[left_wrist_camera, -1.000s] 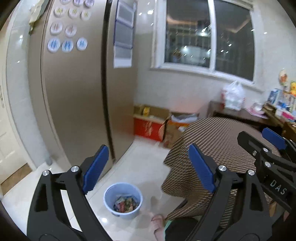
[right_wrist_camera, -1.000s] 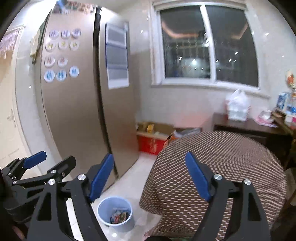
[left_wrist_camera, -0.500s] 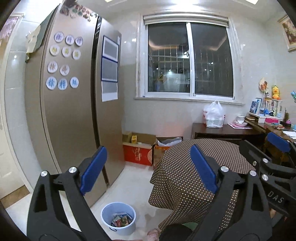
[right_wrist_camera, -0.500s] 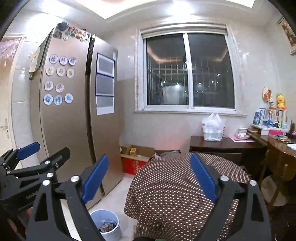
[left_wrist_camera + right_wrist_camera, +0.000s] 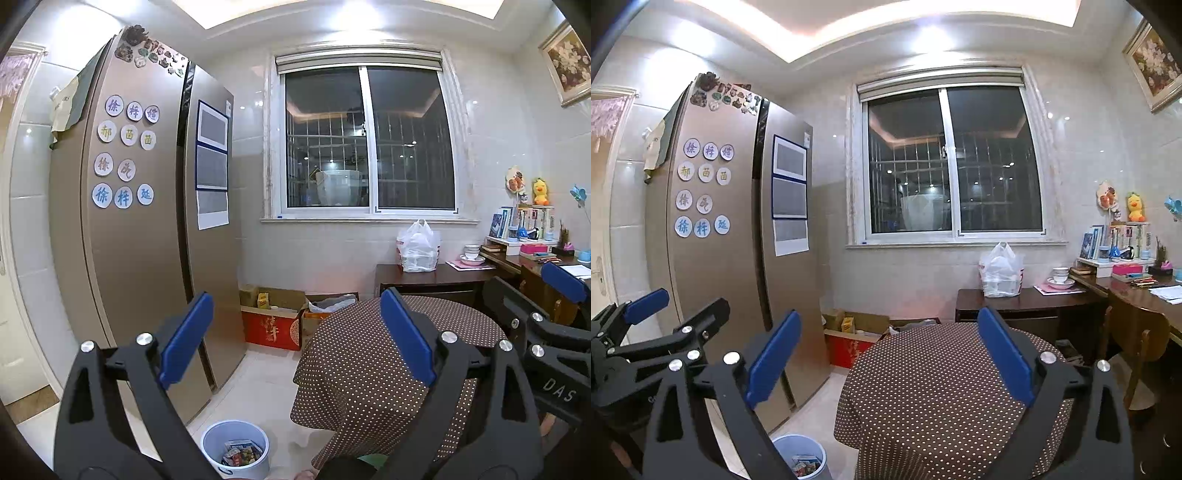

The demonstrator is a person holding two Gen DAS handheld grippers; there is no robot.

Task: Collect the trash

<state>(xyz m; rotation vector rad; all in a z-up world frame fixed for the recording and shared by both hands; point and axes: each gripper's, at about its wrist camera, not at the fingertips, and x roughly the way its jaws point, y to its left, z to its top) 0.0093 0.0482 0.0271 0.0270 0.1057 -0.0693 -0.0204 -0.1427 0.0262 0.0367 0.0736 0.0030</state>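
Observation:
A pale blue bin (image 5: 218, 441) stands on the floor tiles at the bottom of the left wrist view, with coloured wrappers (image 5: 240, 455) inside. The right wrist view catches the bin (image 5: 783, 446) low at its left. My left gripper (image 5: 295, 306) is open and empty, held level high above the bin. My right gripper (image 5: 888, 317) has its jaws opening, with nothing between them, over the round table with a brown dotted cloth (image 5: 923, 387). Each gripper shows at the edge of the other's view: the right one (image 5: 554, 321), the left one (image 5: 646, 314).
A tall bronze fridge (image 5: 140, 258) stands left of the bin. Cardboard boxes (image 5: 273, 321) sit on the floor under the window. A dark side table (image 5: 1015, 299) carries a white bag (image 5: 999, 273). A cluttered desk (image 5: 1137, 284) and a wooden chair (image 5: 1141, 343) are at the right.
Both grippers have risen and tipped up toward level, so the bin has slid down to the bottom edge of each view. The right jaws have spread a little wider.

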